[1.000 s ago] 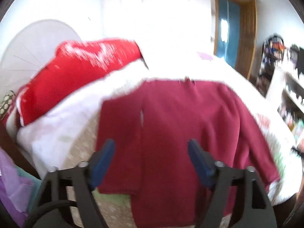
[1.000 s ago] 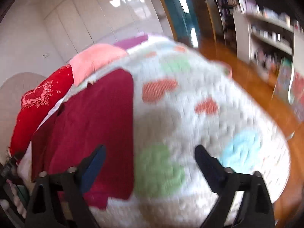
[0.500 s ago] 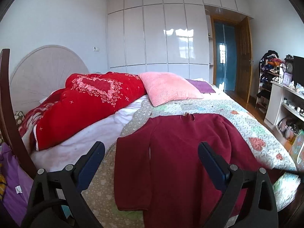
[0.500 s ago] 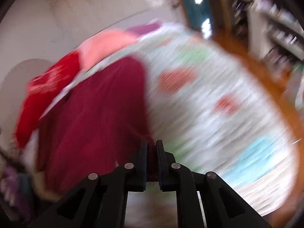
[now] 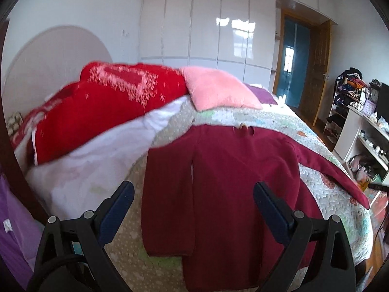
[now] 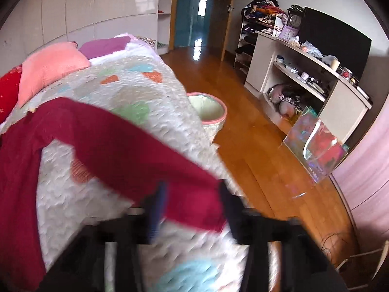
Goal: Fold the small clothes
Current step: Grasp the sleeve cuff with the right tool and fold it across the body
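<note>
The dark red sweater — a soft knit — is spread flat on the quilted patchwork bedspread, one sleeve folded straight down its side, the other stretched out toward the bed's edge. The left gripper is held low over the hem, blue-padded jaws wide apart, empty. The right gripper is blurred; the sleeve cuff lies between its spread jaws — whether it is gripped cannot be told. Beyond, a pink pillow and a red embroidered cushion are propped.
</note>
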Available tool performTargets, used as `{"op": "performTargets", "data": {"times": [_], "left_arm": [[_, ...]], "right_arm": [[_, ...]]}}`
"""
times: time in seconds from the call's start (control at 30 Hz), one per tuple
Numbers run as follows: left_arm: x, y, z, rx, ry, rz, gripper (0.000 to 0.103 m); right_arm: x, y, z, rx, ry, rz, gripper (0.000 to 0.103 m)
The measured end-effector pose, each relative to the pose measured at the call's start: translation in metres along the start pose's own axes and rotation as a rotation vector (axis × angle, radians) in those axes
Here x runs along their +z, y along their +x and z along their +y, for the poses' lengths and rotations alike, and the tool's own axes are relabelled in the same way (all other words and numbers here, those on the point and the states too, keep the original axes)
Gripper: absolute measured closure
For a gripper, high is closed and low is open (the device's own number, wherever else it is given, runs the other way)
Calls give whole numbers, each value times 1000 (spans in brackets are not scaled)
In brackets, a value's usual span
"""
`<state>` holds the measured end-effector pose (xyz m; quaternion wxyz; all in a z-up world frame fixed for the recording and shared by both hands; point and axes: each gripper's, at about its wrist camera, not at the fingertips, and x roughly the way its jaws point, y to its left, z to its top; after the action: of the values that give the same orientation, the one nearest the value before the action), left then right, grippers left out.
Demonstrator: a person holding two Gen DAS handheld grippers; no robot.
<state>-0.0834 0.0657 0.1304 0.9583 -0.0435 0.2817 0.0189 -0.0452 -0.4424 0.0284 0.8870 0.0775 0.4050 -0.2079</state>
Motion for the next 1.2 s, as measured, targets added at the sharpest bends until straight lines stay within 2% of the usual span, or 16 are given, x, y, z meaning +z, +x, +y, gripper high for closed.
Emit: {"op": "performTargets", "data": {"times": [0.03, 0.17, 0.27, 0.37, 0.4, 0.43, 0.53, 0.67, 0.73, 0.77, 0.83, 0.97, 1.0, 1.03, 1.1, 1.2], "left_arm": [[-1, 2, 4, -1, -10, 11, 5], [-10, 14, 15, -4, -54, 64, 5], [-14, 18, 18, -26, -73, 99, 5], [-14, 18, 18, -32, -65, 102, 5], [-14, 18, 18, -34, -63, 101, 5], [-13, 18, 18, -38, -63, 100, 5], [-13, 17, 18, -43, -65, 100, 5], [-13, 18, 18, -39, -64, 102, 5], [-12, 19, 18, -39, -66, 110, 5], [-12, 19, 17, -41, -64, 113, 5], [-12, 19, 14, -47, -55, 114, 5], [-13, 20, 5, -56, -24, 118, 5], [-13, 21, 2, -61, -17, 122, 5], [-14, 22, 0, -64, -10, 126, 5], [-17, 26, -7, -73, 7, 137, 5], [-22, 32, -14, -77, 36, 154, 5]], "right_arm": [[-11, -7, 6, 64, 4, -6, 46], [-63, -19, 62, 490, -11, 124, 46], [-92, -14, 101, 639, -34, 210, 46], [-108, -17, 133, 560, -123, 169, 46], [-109, -21, 138, 544, -152, 159, 56], [-110, -25, 140, 561, -172, 165, 96], [-110, -32, 123, 606, -110, 195, 97], [-122, -46, 66, 511, -14, 176, 98], [-132, -42, 43, 474, 38, 213, 102], [-135, -43, 39, 440, 42, 213, 102], [-139, -42, 18, 488, 109, 195, 102], [-128, -31, -45, 600, 401, 113, 97], [-124, -28, -54, 606, 434, 94, 83], [-118, -24, -62, 606, 465, 76, 63], [-104, -7, -71, 595, 533, 36, 45], [-85, 25, -80, 561, 639, 47, 44]]}}
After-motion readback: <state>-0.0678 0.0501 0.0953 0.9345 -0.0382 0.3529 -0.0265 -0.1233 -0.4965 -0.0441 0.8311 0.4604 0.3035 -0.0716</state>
